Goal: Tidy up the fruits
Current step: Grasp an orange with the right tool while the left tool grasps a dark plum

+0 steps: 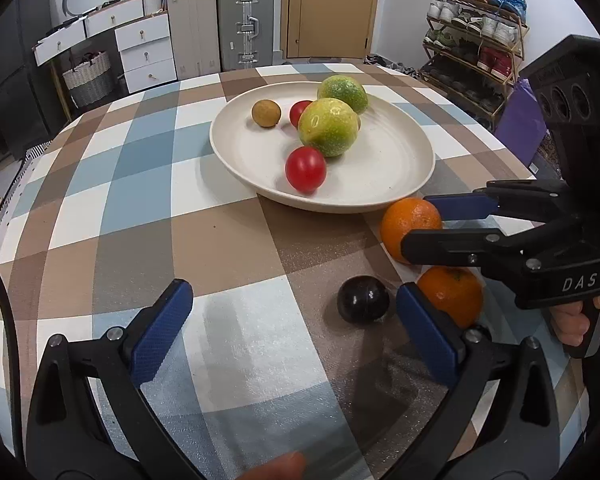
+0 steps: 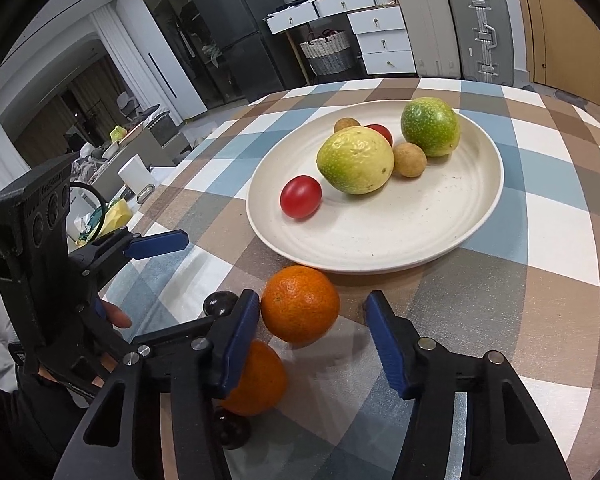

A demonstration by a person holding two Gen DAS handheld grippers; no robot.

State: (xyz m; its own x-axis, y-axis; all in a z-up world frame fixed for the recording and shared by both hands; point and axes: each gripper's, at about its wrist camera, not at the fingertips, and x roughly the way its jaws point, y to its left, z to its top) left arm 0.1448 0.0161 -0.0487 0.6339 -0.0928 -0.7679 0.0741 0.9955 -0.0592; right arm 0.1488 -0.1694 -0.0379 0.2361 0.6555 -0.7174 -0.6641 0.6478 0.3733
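Observation:
A cream plate [image 1: 400,184] [image 2: 400,248] holds two green-yellow fruits [image 1: 329,126] [image 2: 356,165], two red tomatoes [image 1: 305,169] [image 2: 301,196] and small brown fruits [image 1: 265,113] [image 2: 409,159]. On the cloth beside it lie an orange [image 1: 408,224] [image 2: 300,304], a second orange [image 1: 452,294] [image 2: 256,380] and a dark plum [image 1: 363,299] [image 2: 219,303]. My right gripper [image 2: 312,316] [image 1: 420,220] is open with its jaws either side of the first orange. My left gripper [image 1: 292,300] [image 2: 168,240] is open and empty, low over the cloth, left of the plum.
The table has a checked cloth [image 1: 160,208] in brown, blue and white. Behind it stand suitcases [image 1: 244,24], white drawers [image 1: 144,56], a shoe rack [image 1: 472,40] and a door. A second dark plum [image 2: 232,428] shows under my right gripper.

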